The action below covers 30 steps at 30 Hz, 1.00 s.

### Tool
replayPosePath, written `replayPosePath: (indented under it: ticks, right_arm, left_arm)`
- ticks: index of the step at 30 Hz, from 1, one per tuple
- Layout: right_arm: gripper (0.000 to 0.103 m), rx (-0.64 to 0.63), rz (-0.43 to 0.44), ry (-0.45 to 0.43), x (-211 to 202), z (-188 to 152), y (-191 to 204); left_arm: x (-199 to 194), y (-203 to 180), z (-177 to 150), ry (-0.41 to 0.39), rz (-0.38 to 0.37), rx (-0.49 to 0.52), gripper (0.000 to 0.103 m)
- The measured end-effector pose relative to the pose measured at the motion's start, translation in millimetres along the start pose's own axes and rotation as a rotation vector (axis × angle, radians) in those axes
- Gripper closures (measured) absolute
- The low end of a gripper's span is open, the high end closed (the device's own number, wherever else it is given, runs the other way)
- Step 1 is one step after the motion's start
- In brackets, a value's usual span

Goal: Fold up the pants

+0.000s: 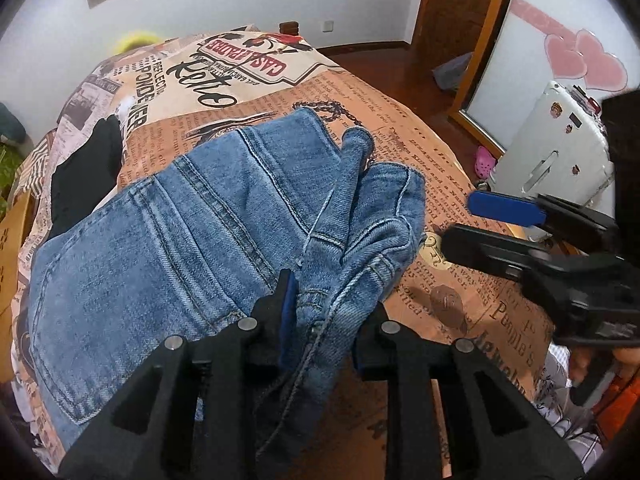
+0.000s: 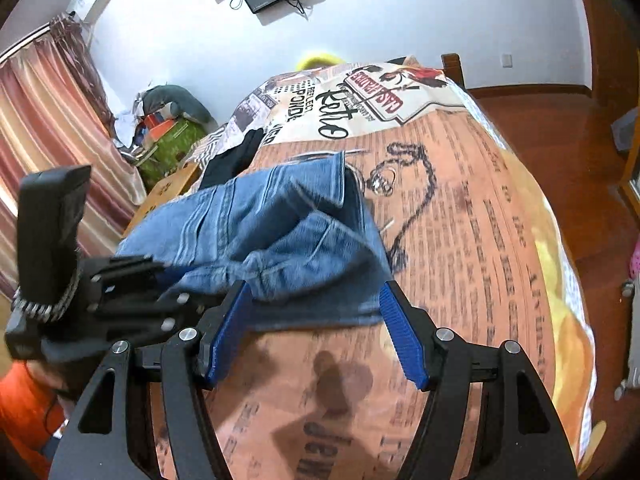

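Jeans (image 1: 192,240) lay partly folded on the bed (image 1: 460,168), over a newspaper-print cover, waistband and back pocket toward the near left edge in the left wrist view. Left gripper (image 1: 332,300) pointed steeply down with a bunched denim seam between its fingers (image 1: 286,292); jaws narrow, pads against the cloth, so it read as clamped on the fabric. Right gripper (image 1: 472,220) stood to the right above the bare cover, clear of the denim, one blue pad showing. Black garment (image 1: 86,176) lay beyond the jeans at left. Right wrist view, somewhat blurred: right gripper (image 2: 316,320) with jaws well apart, nothing between them, jeans (image 2: 260,232) just ahead of the fingertips. Left gripper (image 2: 132,292) sat at left, its tips buried in denim.
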State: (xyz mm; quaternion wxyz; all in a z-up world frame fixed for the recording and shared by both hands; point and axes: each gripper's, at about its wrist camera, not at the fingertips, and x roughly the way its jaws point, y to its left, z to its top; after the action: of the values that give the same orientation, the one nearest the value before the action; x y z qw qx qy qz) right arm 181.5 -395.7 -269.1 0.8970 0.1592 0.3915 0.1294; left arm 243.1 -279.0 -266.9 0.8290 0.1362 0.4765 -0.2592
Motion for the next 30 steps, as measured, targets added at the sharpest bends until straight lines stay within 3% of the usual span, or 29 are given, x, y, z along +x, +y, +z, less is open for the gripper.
replayPosePath:
  ticks: [3,8,11,17,19,22,25,30]
  right_arm:
    - [0.039,-0.003,0.001,0.046,19,-2,-2]
    - [0.039,0.004,0.013,0.078,28,-9,-6]
    - [0.039,0.012,0.005,0.087,24,-13,-8]
    - [0.039,0.014,0.004,0.1,10,-22,-6]
    - [0.039,0.015,0.009,0.098,6,-23,-4]
    - [0.039,0.013,0.028,0.094,1,-26,4]
    - [0.039,0.009,0.053,0.096,-1,-28,13]
    - [0.039,-0.015,0.064,0.13,11,-30,29]
  left_arm:
    - [-3,-1,0,0.017,0.01,0.01,0.075]
    - [-24,9,-10,0.011,-0.061,-0.002,0.069]
    - [-42,21,-16,-0.016,-0.088,-0.041,0.056]
    - [-94,56,-18,-0.193,0.059,-0.117,0.041]
    - [-103,74,-13,-0.235,0.109,-0.142,0.034]
    - [-106,110,0,-0.266,0.152,-0.201,0.033]
    - [-93,154,19,-0.252,0.265,-0.211,0.032]
    - [-37,213,44,-0.131,0.309,-0.202,0.032]
